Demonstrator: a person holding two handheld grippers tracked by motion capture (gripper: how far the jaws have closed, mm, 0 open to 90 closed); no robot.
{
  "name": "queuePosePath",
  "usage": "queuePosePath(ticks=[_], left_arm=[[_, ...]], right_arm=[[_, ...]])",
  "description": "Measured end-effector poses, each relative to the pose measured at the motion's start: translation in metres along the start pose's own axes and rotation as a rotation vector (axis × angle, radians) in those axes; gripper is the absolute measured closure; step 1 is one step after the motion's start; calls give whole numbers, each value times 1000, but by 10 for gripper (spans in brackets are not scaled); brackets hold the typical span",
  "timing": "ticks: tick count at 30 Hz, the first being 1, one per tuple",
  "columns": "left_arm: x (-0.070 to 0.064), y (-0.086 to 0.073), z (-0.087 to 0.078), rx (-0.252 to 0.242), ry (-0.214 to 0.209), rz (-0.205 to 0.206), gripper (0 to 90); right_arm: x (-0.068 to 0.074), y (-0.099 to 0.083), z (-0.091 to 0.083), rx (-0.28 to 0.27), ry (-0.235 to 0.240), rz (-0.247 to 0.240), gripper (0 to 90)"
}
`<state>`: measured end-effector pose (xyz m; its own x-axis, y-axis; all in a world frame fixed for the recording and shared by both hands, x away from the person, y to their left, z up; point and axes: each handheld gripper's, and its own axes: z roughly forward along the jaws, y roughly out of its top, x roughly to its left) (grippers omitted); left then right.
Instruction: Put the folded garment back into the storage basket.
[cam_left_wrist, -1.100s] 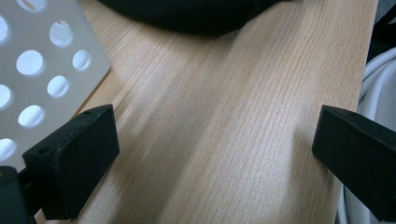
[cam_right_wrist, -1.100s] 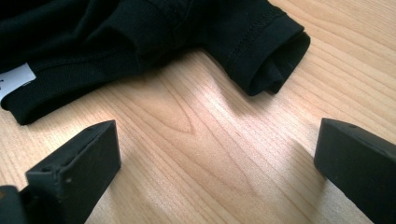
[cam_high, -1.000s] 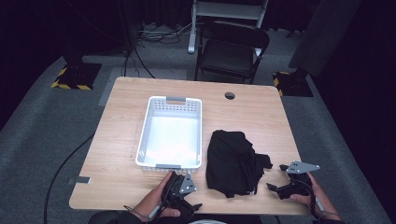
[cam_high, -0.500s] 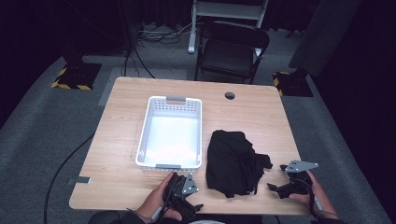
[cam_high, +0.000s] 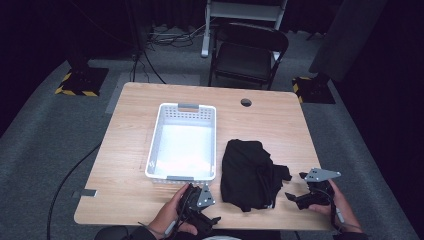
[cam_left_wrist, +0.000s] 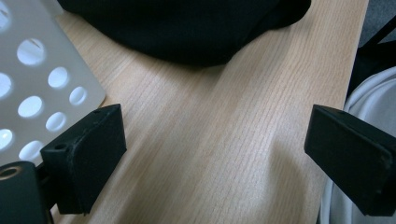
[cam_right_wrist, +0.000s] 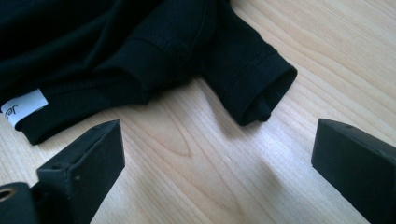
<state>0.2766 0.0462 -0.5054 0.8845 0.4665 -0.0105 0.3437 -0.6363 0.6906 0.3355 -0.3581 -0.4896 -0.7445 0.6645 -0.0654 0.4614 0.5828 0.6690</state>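
Observation:
A crumpled black garment (cam_high: 250, 172) lies on the wooden table (cam_high: 270, 122), right of a white perforated basket (cam_high: 184, 142) with nothing in it. My left gripper (cam_high: 212, 220) is open at the front edge, just below the basket's near right corner and left of the cloth. In the left gripper view the garment (cam_left_wrist: 187, 25) bulges beyond the jaws and the basket wall (cam_left_wrist: 42, 79) stands at the left. My right gripper (cam_high: 295, 198) is open low over the table at the garment's right. Its view has a sleeve cuff (cam_right_wrist: 261, 88) and a white label (cam_right_wrist: 23, 107) just ahead.
A round cable hole (cam_high: 245, 102) is in the table near the far edge. A black folding chair (cam_high: 247, 55) stands behind the table. Bare wood lies left of the basket. The table's front edge is right under both hands.
Both grippers have stayed almost where they were; the left one has shifted slightly. The garment and basket have not moved.

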Motion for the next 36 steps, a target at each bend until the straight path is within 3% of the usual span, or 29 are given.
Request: queuePosePath(ticks=[6,21,32,36], left_arm=[[-3,6,1,-4,-9,12,57],[-3,14,6,4,15,40,87],[-10,24,15,12,38,58,212],[-11,26,20,17,57,62,213]], right_arm=[[1,8,-1,-4,-10,-17,31],[3,22,-3,-23,-29,-40,31],[3,21,-2,-14,-25,-47,30],[5,21,-2,-13,-18,-54,30]])
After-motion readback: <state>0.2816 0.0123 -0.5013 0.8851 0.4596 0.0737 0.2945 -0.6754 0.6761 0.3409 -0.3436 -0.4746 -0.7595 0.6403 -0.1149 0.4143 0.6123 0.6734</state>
